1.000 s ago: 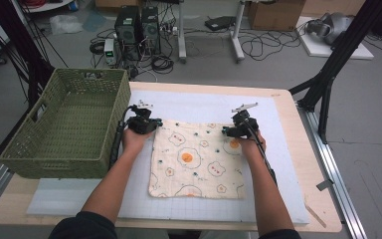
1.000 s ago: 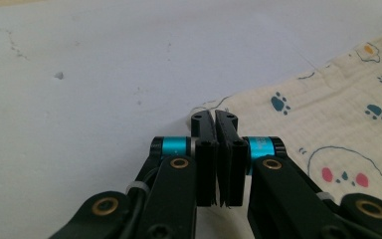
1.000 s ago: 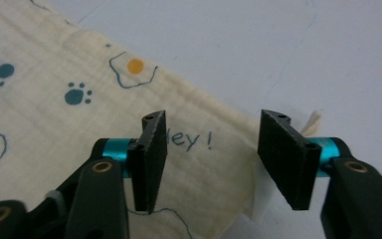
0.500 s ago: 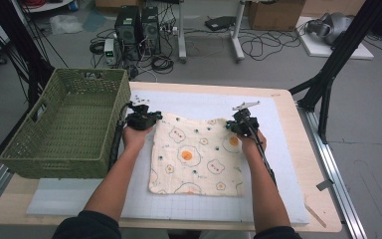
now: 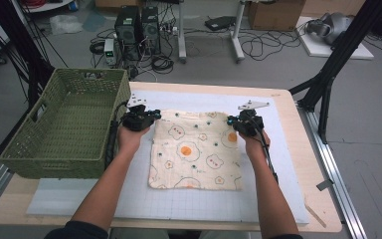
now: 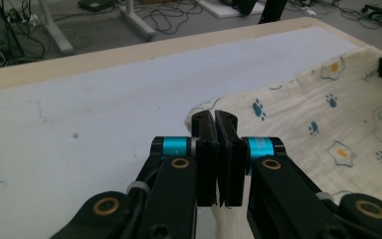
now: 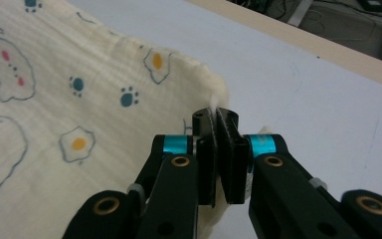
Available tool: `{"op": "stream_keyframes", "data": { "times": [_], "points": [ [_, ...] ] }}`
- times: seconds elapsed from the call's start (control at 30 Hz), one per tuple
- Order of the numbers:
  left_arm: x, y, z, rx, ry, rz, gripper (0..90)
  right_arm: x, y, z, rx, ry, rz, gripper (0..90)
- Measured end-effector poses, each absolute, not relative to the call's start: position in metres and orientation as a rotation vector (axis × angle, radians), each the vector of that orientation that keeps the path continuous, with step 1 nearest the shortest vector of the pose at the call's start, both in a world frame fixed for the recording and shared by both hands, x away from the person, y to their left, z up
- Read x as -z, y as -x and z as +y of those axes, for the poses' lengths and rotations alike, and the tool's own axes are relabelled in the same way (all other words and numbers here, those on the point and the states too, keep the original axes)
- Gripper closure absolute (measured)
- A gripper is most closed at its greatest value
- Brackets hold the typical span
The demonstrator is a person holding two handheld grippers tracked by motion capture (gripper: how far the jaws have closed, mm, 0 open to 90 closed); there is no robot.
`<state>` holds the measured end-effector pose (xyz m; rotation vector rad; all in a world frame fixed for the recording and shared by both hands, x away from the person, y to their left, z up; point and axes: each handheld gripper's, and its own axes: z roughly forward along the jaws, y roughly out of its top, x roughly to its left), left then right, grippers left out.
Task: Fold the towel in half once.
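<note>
cloth (image 5: 195, 152) flat on white mat (image 5: 278, 164), long axis running away from person, both far corners pinched by left gripper (image 5: 139, 118) and right gripper (image 5: 246, 123); cabled floor beyond.

Cloth (image 5: 195, 152) with fried-egg print lies flat on the white mat (image 5: 179, 204) on the desk (image 5: 323, 209). Left tongs (image 5: 140, 118) at its far left corner, right tongs (image 5: 245, 122) at its far right corner (both clamped on the far edge). Green woven basket (image 5: 64, 127) sits just left of the left hand (image 5: 129, 137). Cables and boxes on the floor behind.
</note>
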<state>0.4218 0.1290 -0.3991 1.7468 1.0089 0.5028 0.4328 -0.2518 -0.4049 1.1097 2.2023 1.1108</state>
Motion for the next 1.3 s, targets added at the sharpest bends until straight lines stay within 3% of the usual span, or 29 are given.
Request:
{"op": "stream_keyframes", "data": {
  "times": [0.7, 1.3],
  "points": [
    [0.404, -0.352, 0.145, -0.44, -1.716, 0.887, 87.0, 0.387, -0.365, -0.256, -1.19, -0.98, 2.251, 87.0],
    [0.42, -0.294, 0.156, -0.38, -1.738, 0.812, 86.9, 0.415, -0.295, -0.267, -1.282, -0.986, 2.25, 86.8]
  ]
}}
